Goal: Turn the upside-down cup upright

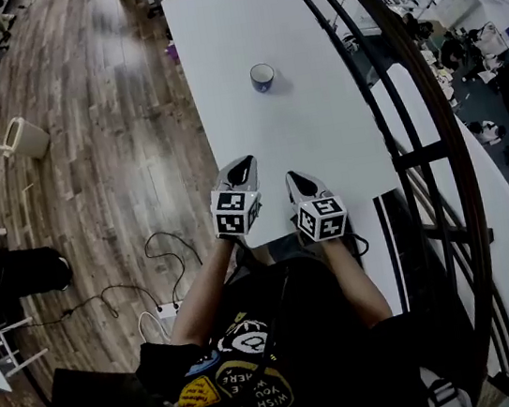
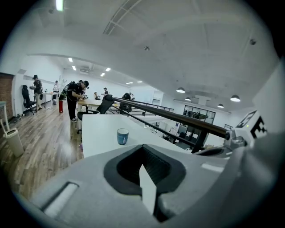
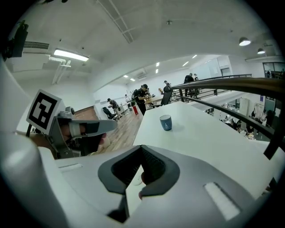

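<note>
Only one container is being shown: a small blue cup (image 1: pixel 262 77), being carried by the white bench (image 1: pixel 238 29) about midway across its width and in its farther half. From above, a pale disc ringed in blue is being presented as its top face. Whether that is a mouth or a base cannot be told, and nothing can be made out inside it. In both gripper views the cup (image 2: pixel 123 136) is being seen upright-sided, standing alone on the bare bench top.

The bench is being flanked on one long side by a wooden floor (image 1: pixel 101 126), where a pale bin (image 1: pixel 28 137) and a loose black cable (image 1: pixel 163 259) are lying. Along the other long side a dark railing (image 1: pixel 407 80) is running just beside the edge. Farther off, people (image 2: pixel 73 100) are standing at other desks.

The left tongs (image 1: pixel 241 164) and the right tongs (image 1: pixel 296 179) are being held side by side over the bench's near edge, well apart from the cup. Each pair is being pressed together with nothing between. Open bench top is lying between the tongs and the cup, and around the cup on every side.
</note>
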The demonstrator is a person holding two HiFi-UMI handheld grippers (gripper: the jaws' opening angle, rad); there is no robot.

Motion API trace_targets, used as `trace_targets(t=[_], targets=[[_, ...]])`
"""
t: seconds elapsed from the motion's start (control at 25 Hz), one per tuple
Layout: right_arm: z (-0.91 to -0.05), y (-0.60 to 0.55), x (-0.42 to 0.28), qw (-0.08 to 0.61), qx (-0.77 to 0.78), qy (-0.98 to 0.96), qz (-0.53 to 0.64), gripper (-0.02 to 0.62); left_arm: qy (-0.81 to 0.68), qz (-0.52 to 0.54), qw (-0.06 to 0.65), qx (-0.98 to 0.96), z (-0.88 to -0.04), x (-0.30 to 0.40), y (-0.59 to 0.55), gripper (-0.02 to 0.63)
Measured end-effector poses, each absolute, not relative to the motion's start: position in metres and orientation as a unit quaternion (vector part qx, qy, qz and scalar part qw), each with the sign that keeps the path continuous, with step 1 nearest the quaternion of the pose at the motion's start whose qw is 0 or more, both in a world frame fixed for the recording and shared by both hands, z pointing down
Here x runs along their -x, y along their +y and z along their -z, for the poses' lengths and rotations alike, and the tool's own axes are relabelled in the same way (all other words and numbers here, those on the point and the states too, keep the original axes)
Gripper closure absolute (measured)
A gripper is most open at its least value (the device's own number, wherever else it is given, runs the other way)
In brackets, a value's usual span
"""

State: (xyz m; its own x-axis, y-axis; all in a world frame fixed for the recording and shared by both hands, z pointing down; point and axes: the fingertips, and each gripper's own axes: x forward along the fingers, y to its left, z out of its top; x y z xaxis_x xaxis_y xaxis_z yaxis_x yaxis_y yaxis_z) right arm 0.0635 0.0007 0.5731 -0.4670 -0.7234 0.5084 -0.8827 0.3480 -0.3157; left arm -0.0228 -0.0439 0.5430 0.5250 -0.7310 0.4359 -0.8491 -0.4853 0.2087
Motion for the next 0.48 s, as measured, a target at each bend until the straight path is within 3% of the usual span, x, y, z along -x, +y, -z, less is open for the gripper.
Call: trace_targets(t=[0.16, 0.48], targets=[[-0.601, -0.038, -0.076, 0.158, -0.474, -0.819, -0.283, 0.597, -0.483, -0.149, 0.240, -0.829, -0.571, 0.003, -0.088, 0.601], [-0.653, -0.132, -0.066, 0.160, -0.456, -0.834, -0.265, 0.597, -0.505, -0.194, 0.234, -0.808, -0.620, 0.007, -0.155, 0.601]])
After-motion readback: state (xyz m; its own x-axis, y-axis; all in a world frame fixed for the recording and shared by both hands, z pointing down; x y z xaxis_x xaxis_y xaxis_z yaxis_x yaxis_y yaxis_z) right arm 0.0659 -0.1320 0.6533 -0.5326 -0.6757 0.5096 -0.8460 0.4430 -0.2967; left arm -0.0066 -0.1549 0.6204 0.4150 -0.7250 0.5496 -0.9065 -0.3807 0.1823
